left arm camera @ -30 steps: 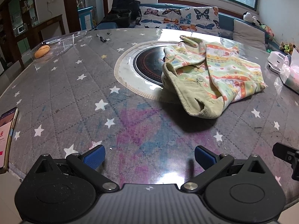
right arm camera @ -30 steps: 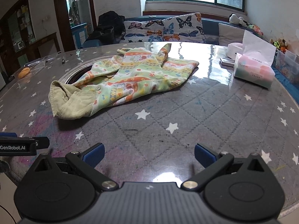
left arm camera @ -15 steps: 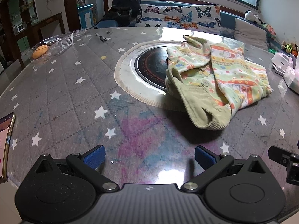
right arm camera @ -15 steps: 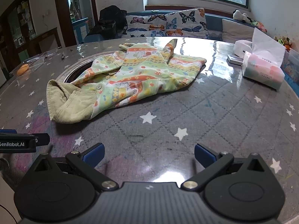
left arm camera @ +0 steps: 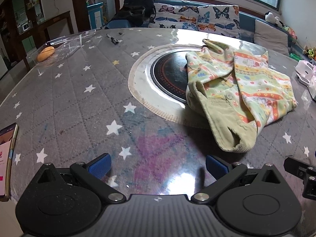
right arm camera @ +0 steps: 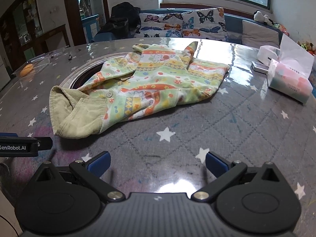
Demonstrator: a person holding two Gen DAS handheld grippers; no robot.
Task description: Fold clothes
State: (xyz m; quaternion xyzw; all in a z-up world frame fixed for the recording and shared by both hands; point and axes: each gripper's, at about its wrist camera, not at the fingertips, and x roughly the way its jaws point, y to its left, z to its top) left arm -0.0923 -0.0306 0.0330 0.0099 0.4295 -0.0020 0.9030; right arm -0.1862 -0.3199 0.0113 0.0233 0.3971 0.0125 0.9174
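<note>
A small child's garment [left arm camera: 243,90], striped green, yellow and orange with a plain green corduroy cuff, lies crumpled on the round grey star-patterned table [left arm camera: 69,102], partly over the dark hotplate ring [left arm camera: 167,79]. It also shows in the right wrist view [right arm camera: 142,85]. My left gripper [left arm camera: 158,165] is open and empty, low over the table's near edge, short of the cuff. My right gripper [right arm camera: 157,163] is open and empty, in front of the garment. The right gripper's edge shows at the far right of the left wrist view [left arm camera: 302,173].
A phone [left arm camera: 7,158] lies at the left table edge. A clear tray with an orange fruit [left arm camera: 45,53] sits far left. A tissue pack [right arm camera: 290,79] and white box [right arm camera: 266,54] stand at the right. A butterfly-cushioned sofa [right arm camera: 183,25] runs behind.
Both grippers have moved forward toward the garment, which looks larger and nearer. Both stay open. The garment has not moved.
</note>
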